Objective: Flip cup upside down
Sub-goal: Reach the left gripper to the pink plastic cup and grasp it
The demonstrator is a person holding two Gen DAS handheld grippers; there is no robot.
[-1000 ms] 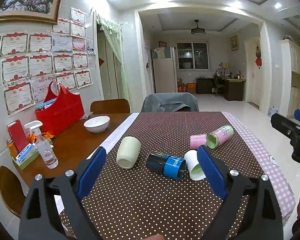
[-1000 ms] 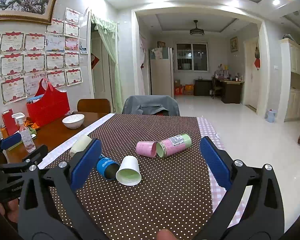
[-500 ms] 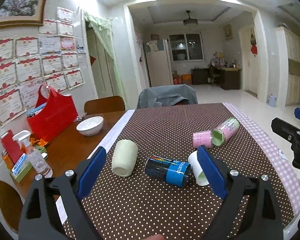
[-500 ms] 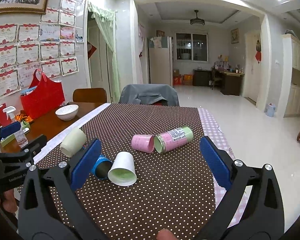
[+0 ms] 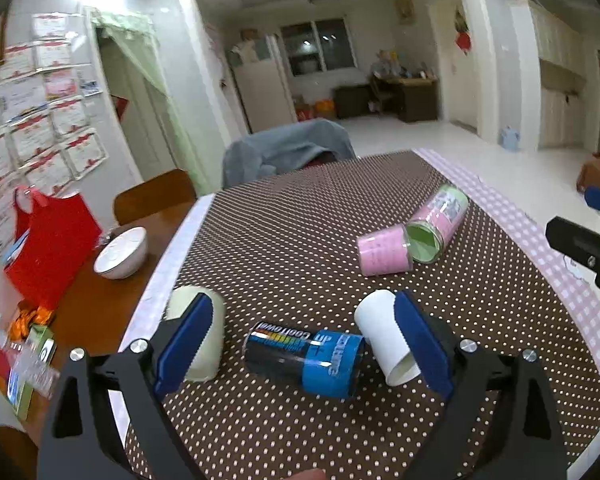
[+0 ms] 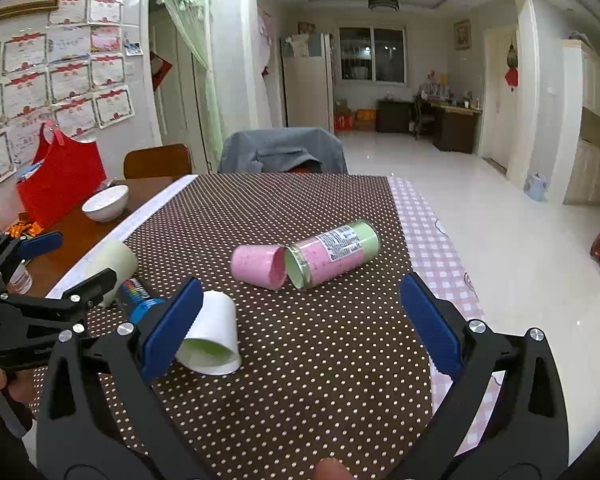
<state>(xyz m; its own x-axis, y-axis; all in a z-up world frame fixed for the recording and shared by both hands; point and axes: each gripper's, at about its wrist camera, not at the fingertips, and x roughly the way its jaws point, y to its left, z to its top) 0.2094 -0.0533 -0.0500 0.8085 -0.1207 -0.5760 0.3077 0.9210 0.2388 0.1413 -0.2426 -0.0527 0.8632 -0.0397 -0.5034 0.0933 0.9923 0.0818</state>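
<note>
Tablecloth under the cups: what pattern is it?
The tablecloth is dark brown with small white polka dots, with a pink-and-white checked border; it shows best in the right wrist view.

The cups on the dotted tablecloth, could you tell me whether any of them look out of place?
All five lie on their sides, none upright: cream cup, black-and-blue cup, white cup, pink cup, pink-and-green cup. Nothing looks spilled.

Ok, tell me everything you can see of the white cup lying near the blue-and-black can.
The white cup lies on its side on the dotted brown tablecloth. It looks like plain paper, tapered, with a pale green inside and a thin rolled rim. Its mouth faces the cameras and its narrow base points away. In the left wrist view its side sits against the end of the blue-and-black can; actual contact is unclear. Neither claw holds it, though a finger of each overlaps it in view.
</note>
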